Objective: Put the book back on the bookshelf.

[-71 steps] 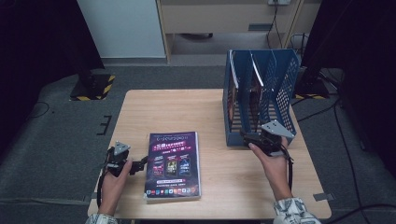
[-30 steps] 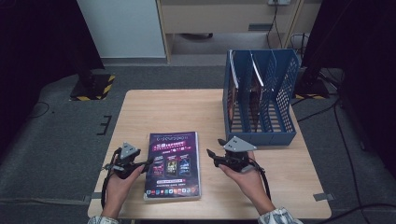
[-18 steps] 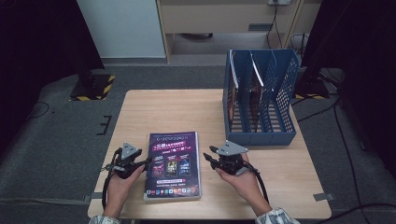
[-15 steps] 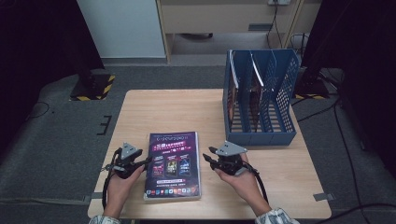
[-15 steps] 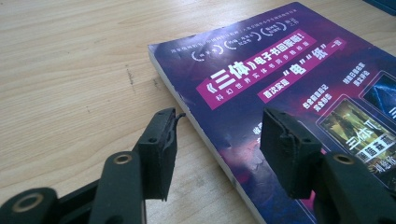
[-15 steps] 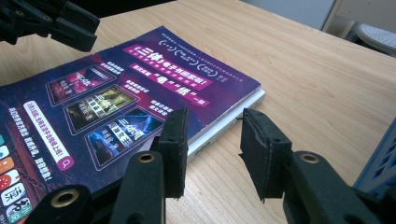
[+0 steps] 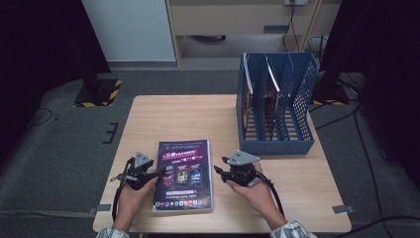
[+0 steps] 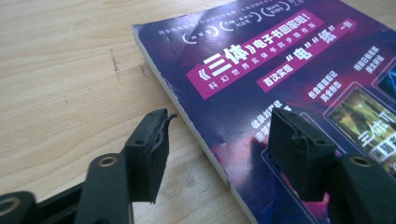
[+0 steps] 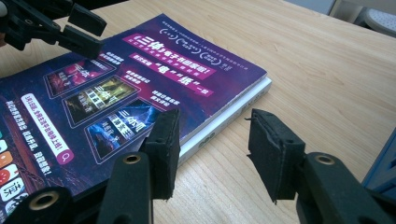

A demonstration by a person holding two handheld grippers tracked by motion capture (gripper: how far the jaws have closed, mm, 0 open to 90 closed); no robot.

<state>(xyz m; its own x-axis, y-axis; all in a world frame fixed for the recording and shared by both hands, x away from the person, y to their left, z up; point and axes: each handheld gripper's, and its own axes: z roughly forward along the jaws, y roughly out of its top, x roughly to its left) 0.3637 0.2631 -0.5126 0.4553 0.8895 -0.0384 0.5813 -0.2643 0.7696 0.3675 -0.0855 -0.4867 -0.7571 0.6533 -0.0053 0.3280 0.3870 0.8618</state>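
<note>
A thick paperback book (image 7: 183, 174) lies flat at the near middle of the wooden table (image 7: 198, 119), its glossy purple cover printed with white and pink Chinese text and small pictures. The left gripper (image 7: 157, 173) straddles its left edge and the right gripper (image 7: 218, 170) its right edge; both have jaws apart, just widened, pads off the book. A blue file rack (image 7: 277, 106) stands far right.

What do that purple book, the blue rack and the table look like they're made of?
Book: paper with a glossy printed cover; it shows sheen and a pale page edge in the gripper views. Blue rack: probably moulded plastic, with perforated walls and thin dividers. Table: light wood or wood-look laminate, matte, with visible grain lines.
</note>
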